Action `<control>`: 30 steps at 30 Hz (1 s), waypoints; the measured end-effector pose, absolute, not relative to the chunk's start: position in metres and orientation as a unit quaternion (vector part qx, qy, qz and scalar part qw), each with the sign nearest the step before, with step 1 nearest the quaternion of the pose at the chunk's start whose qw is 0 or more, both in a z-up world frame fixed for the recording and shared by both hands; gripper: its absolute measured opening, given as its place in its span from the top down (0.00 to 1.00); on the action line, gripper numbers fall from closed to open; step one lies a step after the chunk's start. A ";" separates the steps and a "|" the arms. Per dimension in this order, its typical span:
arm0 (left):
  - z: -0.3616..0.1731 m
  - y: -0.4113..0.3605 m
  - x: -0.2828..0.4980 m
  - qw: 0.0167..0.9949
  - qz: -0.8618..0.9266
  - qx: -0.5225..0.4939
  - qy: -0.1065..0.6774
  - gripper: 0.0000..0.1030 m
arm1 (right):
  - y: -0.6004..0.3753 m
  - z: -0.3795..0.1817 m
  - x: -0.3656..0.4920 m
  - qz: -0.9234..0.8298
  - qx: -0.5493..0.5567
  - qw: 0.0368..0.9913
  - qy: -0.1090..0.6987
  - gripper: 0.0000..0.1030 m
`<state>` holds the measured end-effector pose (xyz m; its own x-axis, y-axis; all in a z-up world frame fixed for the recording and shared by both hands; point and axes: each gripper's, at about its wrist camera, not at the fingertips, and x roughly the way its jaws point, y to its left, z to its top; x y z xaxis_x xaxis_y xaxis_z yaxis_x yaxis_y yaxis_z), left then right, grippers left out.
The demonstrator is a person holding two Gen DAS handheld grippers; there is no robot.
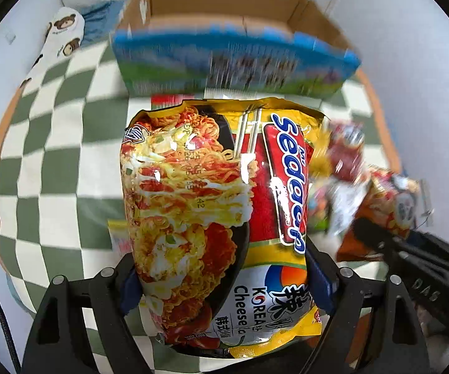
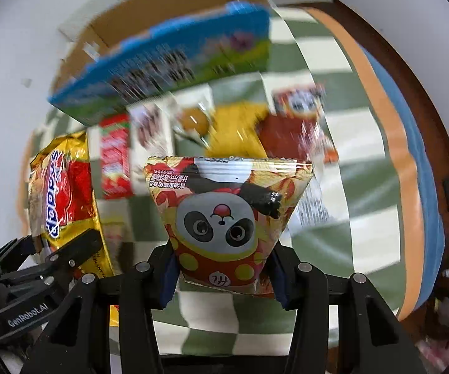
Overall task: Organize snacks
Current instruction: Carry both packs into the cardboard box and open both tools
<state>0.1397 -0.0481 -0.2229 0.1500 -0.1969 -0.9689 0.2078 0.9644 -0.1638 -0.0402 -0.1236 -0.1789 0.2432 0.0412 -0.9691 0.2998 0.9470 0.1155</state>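
Note:
My left gripper (image 1: 224, 283) is shut on a yellow and red Sedaap noodle packet (image 1: 218, 212), held above the checkered cloth. The same noodle packet (image 2: 65, 199) shows at the left of the right wrist view, with the left gripper (image 2: 47, 265) under it. My right gripper (image 2: 221, 271) is shut on a small panda snack bag (image 2: 224, 218), its blue pads pressing both sides. That panda snack bag (image 1: 392, 205) appears blurred at the right of the left wrist view. Both packets hang off the table.
A blue and green box (image 1: 233, 59) leans in front of an open cardboard box (image 1: 224, 3) at the back. Several loose snack packets (image 2: 240, 121) lie on the green and white checkered cloth (image 1: 62, 143). A bear-print cloth (image 1: 62, 31) lies far left.

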 end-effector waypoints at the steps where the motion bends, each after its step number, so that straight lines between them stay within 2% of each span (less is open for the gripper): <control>1: -0.213 -0.048 0.147 0.760 -0.137 -0.005 0.635 0.18 | -0.123 -0.180 -0.027 -0.075 0.142 0.779 0.606 0.50; 7: -0.162 -0.053 0.225 0.777 -0.139 -0.039 0.612 0.18 | -0.123 -0.151 0.047 -0.020 0.151 0.800 0.580 0.50; 13: -0.161 -0.058 0.328 0.781 -0.120 -0.035 0.612 0.18 | -0.142 -0.133 0.144 0.016 0.156 0.806 0.571 0.50; 16: -0.176 -0.060 0.383 0.771 -0.107 -0.032 0.627 0.18 | -0.150 -0.141 0.201 0.031 0.152 0.796 0.585 0.50; 22: -0.237 -0.081 0.472 0.738 -0.092 -0.011 0.669 0.18 | -0.162 -0.199 0.306 0.041 0.144 0.758 0.635 0.50; 30: -0.302 -0.090 0.510 0.702 -0.077 0.009 0.708 0.18 | -0.158 -0.264 0.370 0.051 0.131 0.721 0.679 0.50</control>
<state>0.5096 -0.0899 -0.3020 -0.0136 -0.0957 -0.9953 0.1199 0.9881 -0.0966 0.3704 -0.1584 -0.2636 0.0739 0.2506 -0.9653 0.1045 0.9606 0.2574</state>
